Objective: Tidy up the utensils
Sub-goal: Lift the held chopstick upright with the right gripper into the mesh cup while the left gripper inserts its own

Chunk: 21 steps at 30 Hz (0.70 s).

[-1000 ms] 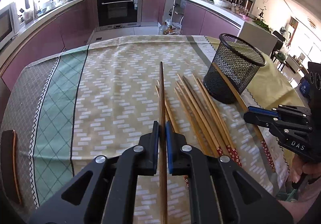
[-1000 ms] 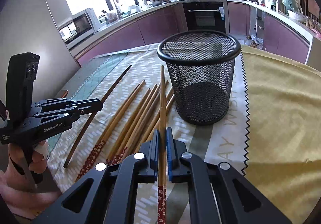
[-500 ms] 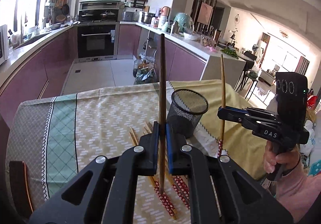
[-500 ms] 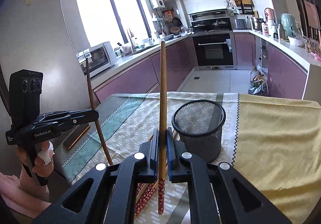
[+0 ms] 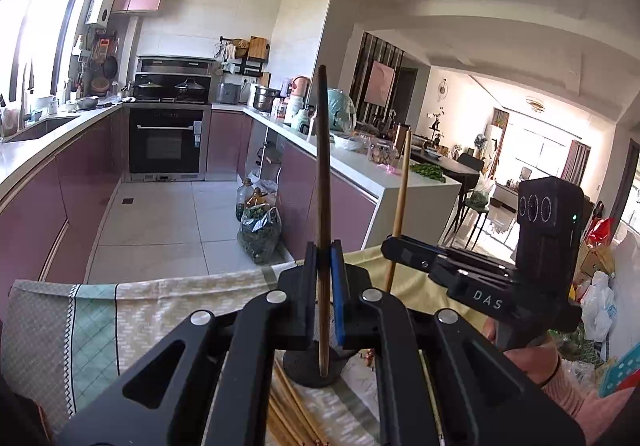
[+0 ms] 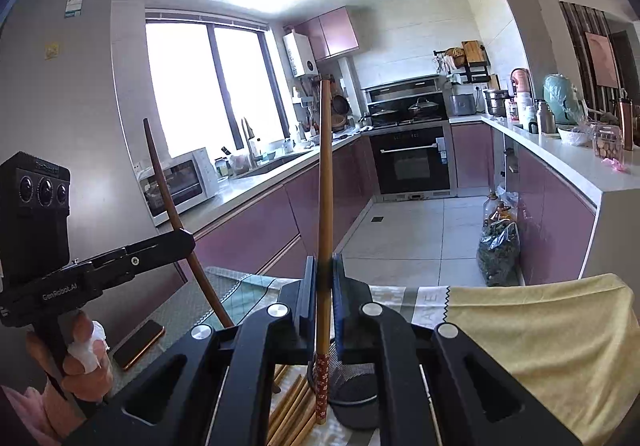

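Chopsticks stand upright in both grippers above the cloth-covered table. The left gripper (image 5: 324, 278) has its jaws clamped on a dark brown wooden chopstick (image 5: 322, 166), whose lower tip hangs over the black mesh cylindrical holder (image 5: 308, 366) showing just below the jaws. The right gripper (image 6: 324, 286) has its jaws closed on a light bamboo chopstick with a red floral-patterned end (image 6: 325, 186); that patterned end points down, just left of the holder's rim in the right wrist view. In the left wrist view the right gripper sits to the right, held by a hand (image 5: 528, 358) in a pink sleeve. More light bamboo chopsticks (image 6: 292, 406) lie loose on the patterned beige and green tablecloth (image 5: 100, 318), left of the holder. A phone with an orange edge (image 6: 138, 342) rests near the table's left edge.
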Each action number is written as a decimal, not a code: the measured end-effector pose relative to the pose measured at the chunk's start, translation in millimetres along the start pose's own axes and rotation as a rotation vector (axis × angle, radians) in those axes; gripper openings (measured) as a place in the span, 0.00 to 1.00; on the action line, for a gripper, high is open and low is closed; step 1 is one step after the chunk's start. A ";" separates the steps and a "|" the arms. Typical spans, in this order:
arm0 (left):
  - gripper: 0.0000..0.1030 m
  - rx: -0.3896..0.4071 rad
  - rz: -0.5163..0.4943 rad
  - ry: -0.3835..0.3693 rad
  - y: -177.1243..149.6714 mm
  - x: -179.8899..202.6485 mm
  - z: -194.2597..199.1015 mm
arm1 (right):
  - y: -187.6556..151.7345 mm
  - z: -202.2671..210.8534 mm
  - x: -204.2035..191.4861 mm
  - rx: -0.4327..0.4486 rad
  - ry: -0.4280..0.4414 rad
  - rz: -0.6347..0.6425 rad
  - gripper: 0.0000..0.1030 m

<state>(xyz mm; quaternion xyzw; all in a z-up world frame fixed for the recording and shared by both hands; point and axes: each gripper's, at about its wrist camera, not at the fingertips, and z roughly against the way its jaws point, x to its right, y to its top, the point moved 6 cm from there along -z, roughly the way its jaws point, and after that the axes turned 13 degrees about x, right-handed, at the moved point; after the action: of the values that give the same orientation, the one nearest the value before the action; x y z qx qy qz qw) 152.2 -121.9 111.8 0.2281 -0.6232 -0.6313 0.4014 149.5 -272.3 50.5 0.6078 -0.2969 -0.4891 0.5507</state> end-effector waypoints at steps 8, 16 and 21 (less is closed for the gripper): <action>0.07 -0.044 -0.012 0.030 -16.0 4.7 -55.6 | -10.3 -32.5 21.6 -0.025 -0.051 -0.004 0.06; 0.07 -0.228 -0.013 0.033 -90.9 -13.0 -105.6 | -60.9 -56.4 24.0 -0.237 -0.061 0.021 0.06; 0.08 -0.279 -0.025 0.047 -111.6 -26.9 -124.9 | -77.8 -67.5 24.5 -0.308 -0.076 0.031 0.06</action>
<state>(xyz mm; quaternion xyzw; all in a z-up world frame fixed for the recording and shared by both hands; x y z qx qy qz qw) 241.2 -187.1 -17.0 0.1923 -0.5168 -0.7113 0.4359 206.3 -251.9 -36.4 0.4925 -0.2483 -0.5431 0.6331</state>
